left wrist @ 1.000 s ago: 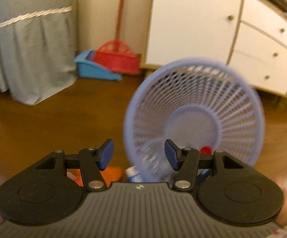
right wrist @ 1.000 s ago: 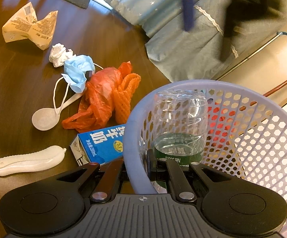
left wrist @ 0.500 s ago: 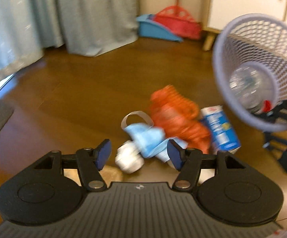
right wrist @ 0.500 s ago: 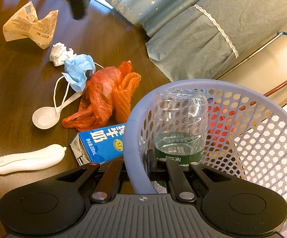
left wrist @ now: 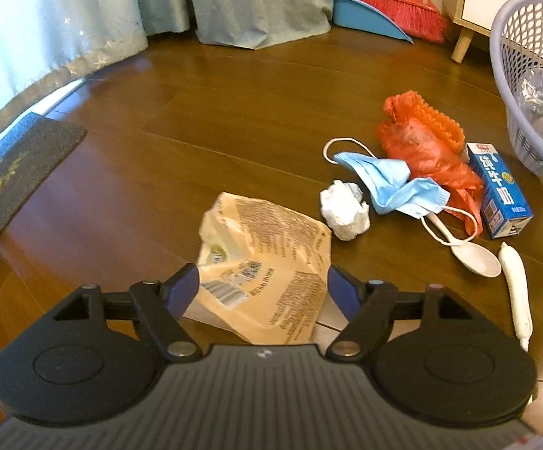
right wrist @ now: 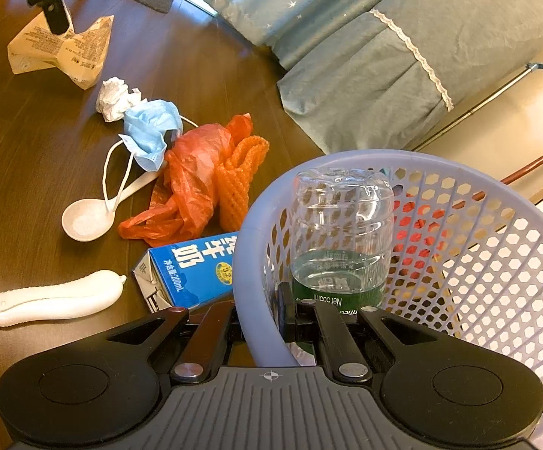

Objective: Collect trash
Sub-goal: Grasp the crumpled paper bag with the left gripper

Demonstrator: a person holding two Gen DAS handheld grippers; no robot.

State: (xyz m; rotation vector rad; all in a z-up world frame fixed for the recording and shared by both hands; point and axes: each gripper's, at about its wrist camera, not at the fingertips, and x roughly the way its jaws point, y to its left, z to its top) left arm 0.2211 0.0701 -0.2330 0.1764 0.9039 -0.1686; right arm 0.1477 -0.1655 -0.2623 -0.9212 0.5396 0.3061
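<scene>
Hovering low over a dark brown wooden floor (left wrist: 196, 120), the left claw (left wrist: 263, 288) is spread wide with its 2 blue-padded fingers (left wrist: 183, 287) on either side of a crumpled tan paper food bag (left wrist: 267, 262) printed with text; the pads look close to the bag, but contact cannot be confirmed. The right claw (right wrist: 256, 322) is clenched on the rim of a lavender perforated plastic basket (right wrist: 496, 262), 1 finger outside the wall and 1 inside. Inside the basket lies a clear plastic bottle with a green label (right wrist: 340, 240).

The rest of the trash lies on the floor between the bag and the basket. Just beside the bag is a crumpled white tissue ball (left wrist: 344, 210). Next to it is a light blue face mask with white ear loops (left wrist: 391, 183), which overlaps a crumpled orange plastic bag (left wrist: 428, 153) and an orange foam net sleeve (left wrist: 440, 120). A white plastic spoon (left wrist: 473, 257) pokes out from under the mask. A blue milk carton with white lettering (left wrist: 500, 191) lies on its side just beside the basket. A white elongated plastic object with a cord (left wrist: 515, 292) lies near the spoon.

At the far edge of the floor hang pale blue-grey curtains (left wrist: 256, 0), with a red broom (left wrist: 406, 7) and blue dustpan (left wrist: 361, 15) beside them and a dark doormat (left wrist: 12, 165) at the left edge.
</scene>
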